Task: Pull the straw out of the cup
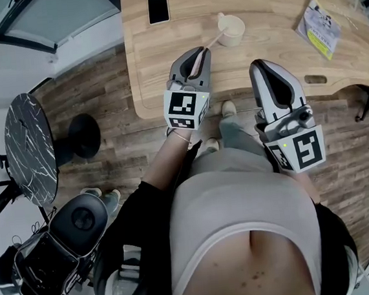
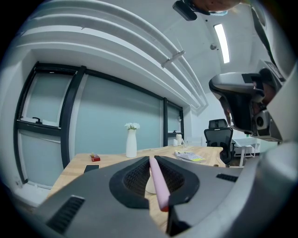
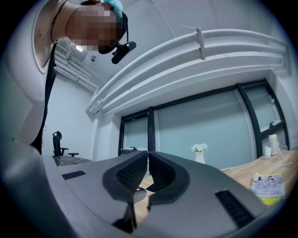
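A pink straw lies lengthwise between the jaws of my left gripper, which is shut on it. In the head view that left gripper hovers over the near edge of the wooden table, and the straw points toward the white cup just beyond the jaw tips. Whether the straw's far end still sits in the cup I cannot tell. The cup shows only partly, behind the jaws. My right gripper is held at the table's edge to the right, jaws shut with nothing in them.
A black phone lies at the far left of the table and a booklet at the right. A white vase and a small red box stand at the back. A dark marble side table is on the floor at the left.
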Demonstrator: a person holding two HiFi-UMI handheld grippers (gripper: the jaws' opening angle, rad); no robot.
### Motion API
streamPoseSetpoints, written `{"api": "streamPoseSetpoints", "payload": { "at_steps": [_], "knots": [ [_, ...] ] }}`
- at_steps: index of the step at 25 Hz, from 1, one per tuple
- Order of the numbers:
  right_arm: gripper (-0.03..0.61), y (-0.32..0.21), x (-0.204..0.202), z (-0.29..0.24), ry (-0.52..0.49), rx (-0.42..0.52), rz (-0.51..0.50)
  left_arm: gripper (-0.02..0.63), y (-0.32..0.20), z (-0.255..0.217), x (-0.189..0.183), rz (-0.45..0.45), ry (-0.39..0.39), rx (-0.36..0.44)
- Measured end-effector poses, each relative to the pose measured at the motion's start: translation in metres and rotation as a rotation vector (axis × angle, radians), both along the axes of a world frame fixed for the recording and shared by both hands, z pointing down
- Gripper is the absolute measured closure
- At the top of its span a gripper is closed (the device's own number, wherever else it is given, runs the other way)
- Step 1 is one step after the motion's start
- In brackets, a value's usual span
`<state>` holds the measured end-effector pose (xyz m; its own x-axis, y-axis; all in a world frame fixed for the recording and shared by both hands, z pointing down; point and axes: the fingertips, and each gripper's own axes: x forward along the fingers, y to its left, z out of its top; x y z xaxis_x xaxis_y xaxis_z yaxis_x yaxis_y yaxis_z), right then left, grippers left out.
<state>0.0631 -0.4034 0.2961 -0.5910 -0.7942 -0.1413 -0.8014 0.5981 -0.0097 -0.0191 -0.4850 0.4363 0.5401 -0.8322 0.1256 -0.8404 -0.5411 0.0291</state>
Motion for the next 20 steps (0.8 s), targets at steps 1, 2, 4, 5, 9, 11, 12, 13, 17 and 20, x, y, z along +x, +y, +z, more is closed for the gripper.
{"api": "streamPoseSetpoints", "payload": {
  "at_steps": [1, 2, 4, 5, 9, 11, 12, 13, 17, 20],
  "knots": [
    [0.548, 0.001, -0.001, 0.0, -0.001, 0.0, -0.001, 0.577, 0.001, 0.0, 0.0, 0.0, 0.0, 0.001],
    [0.548, 0.002, -0.001, 0.0, -0.001, 0.0, -0.001, 0.577, 0.002, 0.0, -0.001, -0.001, 0.001, 0.001],
    [0.548, 0.003, -0.002, -0.001, -0.003, 0.001, -0.003, 0.577, 0.004, -0.001, -0.002, 0.0, 0.0, 0.003],
    [0.547, 0.004, -0.004, -0.002, -0.005, 0.001, -0.007, 0.577, 0.005, -0.001, -0.002, 0.0, -0.001, 0.004],
    [0.548, 0.007, -0.007, -0.003, -0.007, 0.002, -0.012, 0.577, 0.007, -0.003, -0.005, -0.004, 0.001, 0.009],
    [0.548, 0.01, -0.004, -0.001, -0.004, 0.008, -0.001, 0.577, 0.009, -0.004, -0.005, -0.005, 0.0, 0.011],
    [0.548, 0.011, -0.003, 0.0, -0.003, 0.011, 0.003, 0.577, 0.01, -0.004, -0.005, -0.005, 0.0, 0.012],
    [0.548, 0.011, -0.003, 0.0, -0.002, 0.013, 0.005, 0.577, 0.01, -0.005, -0.006, -0.006, 0.0, 0.013],
    [0.547, 0.012, -0.008, -0.004, -0.008, 0.009, -0.009, 0.577, 0.012, -0.008, -0.009, -0.01, 0.003, 0.018],
    [0.548, 0.014, -0.01, -0.005, -0.01, 0.011, -0.012, 0.577, 0.015, -0.01, -0.01, -0.011, 0.003, 0.022]
  ]
}}
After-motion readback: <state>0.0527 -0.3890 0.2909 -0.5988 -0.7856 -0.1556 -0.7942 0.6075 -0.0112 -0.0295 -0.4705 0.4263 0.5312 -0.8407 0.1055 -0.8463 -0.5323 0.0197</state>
